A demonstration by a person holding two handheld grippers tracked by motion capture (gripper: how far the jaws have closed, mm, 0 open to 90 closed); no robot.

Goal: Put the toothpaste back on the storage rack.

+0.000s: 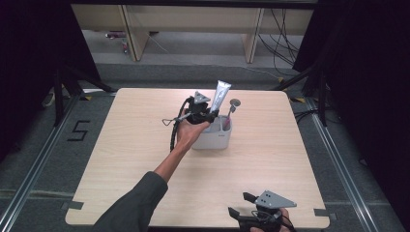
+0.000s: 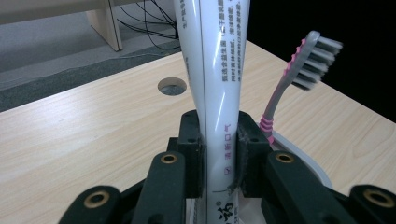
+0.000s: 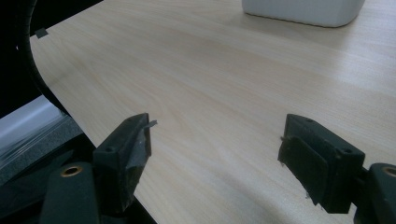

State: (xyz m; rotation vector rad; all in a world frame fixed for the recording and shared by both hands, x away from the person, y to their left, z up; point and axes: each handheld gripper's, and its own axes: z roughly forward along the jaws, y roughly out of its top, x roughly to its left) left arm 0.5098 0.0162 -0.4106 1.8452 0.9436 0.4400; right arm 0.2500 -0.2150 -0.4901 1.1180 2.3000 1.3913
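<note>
Centre frame: left gripper (image 1: 209,116), fingers (image 2: 194,154) pinching white plastic toothpaste tube (image 2: 217,84) upright over white rectangular holder (image 1: 215,137) w/ pink toothbrush (image 2: 299,70), prob. for slotting in. Lower right: right gripper (image 3: 215,154), fingers spread, idle above pale wooden bench (image 1: 135,145).

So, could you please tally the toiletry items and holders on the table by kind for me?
Toothpaste tube: 1, clamped in the left gripper above the holder
Toothbrush: 1, pink and grey, standing in the holder
White holder: 1
Total: 3
</note>
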